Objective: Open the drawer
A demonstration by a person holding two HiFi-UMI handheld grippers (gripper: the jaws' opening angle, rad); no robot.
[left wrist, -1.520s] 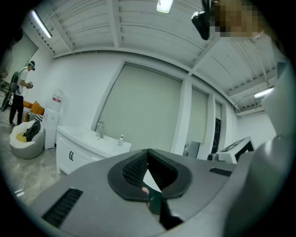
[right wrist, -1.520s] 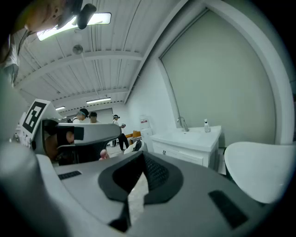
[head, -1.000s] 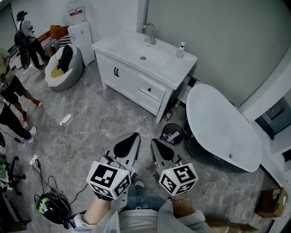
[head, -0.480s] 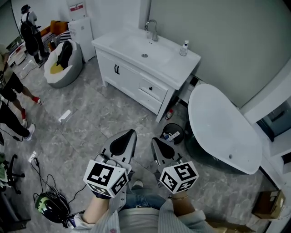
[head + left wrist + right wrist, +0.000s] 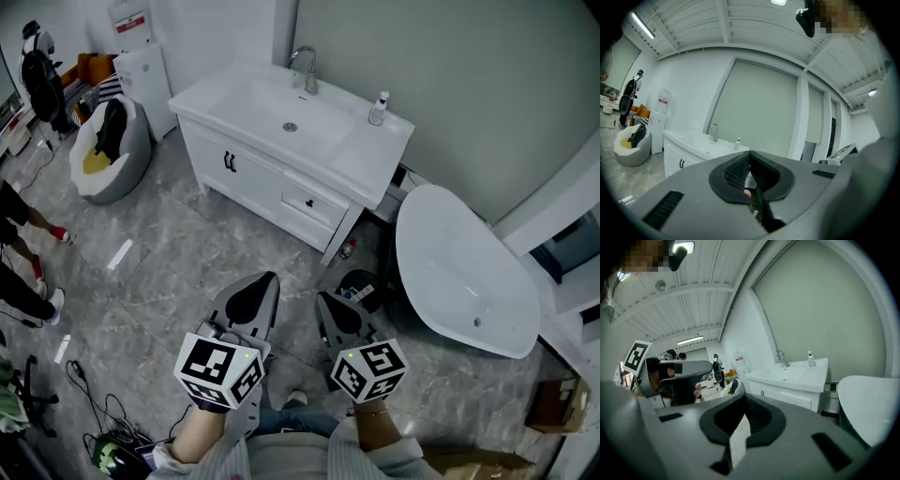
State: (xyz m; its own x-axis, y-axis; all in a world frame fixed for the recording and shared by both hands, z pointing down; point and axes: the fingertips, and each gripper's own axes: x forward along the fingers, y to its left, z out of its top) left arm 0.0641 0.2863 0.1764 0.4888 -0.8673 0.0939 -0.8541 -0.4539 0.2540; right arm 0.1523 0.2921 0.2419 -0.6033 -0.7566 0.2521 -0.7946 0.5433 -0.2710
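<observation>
A white vanity (image 5: 370, 159) with a sink stands against the far wall. Its drawer (image 5: 312, 201), with a small dark handle, sits closed under the counter's right part, beside two doors (image 5: 228, 161). My left gripper (image 5: 269, 279) and my right gripper (image 5: 322, 299) are held side by side over the floor, well short of the vanity, both pointing at it. The jaws of both are shut with nothing between them. The left gripper view shows the left gripper (image 5: 749, 153) with the vanity (image 5: 689, 147) beyond. The right gripper (image 5: 743, 396) faces the vanity (image 5: 787, 379) too.
A white bathtub (image 5: 459, 272) stands right of the vanity, a black bin (image 5: 359, 283) between them. A soap bottle (image 5: 378, 108) and a faucet (image 5: 305, 66) are on the counter. A bean bag (image 5: 103, 150), a person's legs (image 5: 23, 225) and floor cables (image 5: 112, 422) lie left.
Both grippers and the head view have moved forward toward the vanity, which now sits further left in the view. Both pairs of jaws stayed shut.
</observation>
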